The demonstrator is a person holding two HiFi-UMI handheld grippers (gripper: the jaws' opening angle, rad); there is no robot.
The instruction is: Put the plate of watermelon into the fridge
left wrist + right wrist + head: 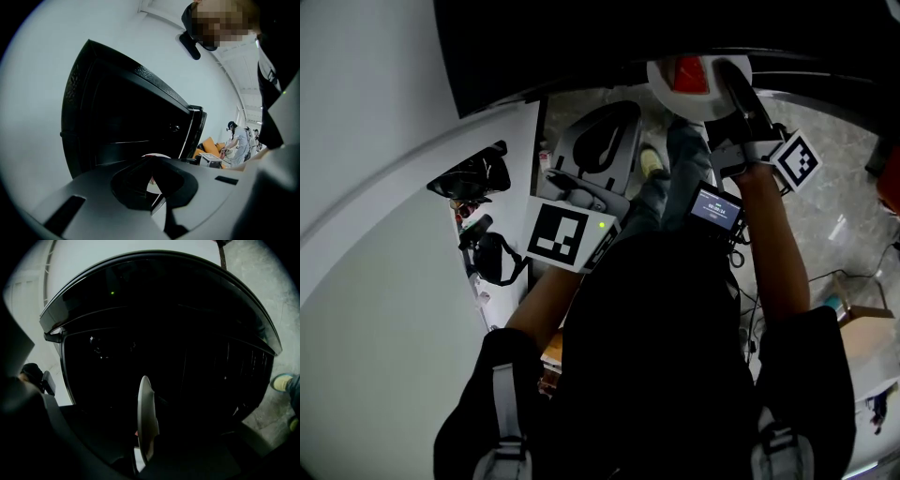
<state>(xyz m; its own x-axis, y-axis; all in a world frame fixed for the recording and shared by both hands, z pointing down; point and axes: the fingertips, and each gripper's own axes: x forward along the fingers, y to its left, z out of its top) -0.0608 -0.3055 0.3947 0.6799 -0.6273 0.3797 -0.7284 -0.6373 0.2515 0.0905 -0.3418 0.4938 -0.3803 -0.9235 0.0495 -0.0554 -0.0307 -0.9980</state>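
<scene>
I had the right tool (731, 80) clamped on the watermelon plate (673, 99) at the fridge (187, 333), with the left tool (614, 117) shut and empty, so next I'd slide it in level.

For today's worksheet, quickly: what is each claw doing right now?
Left claw: closed, holding nothing.
Right claw: closed on the round white plate of red watermelon.

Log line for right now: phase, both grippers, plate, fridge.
phase: plate held up to black fridge | right gripper: shut on plate rim, watermelon on top | left gripper: shut, empty
</scene>
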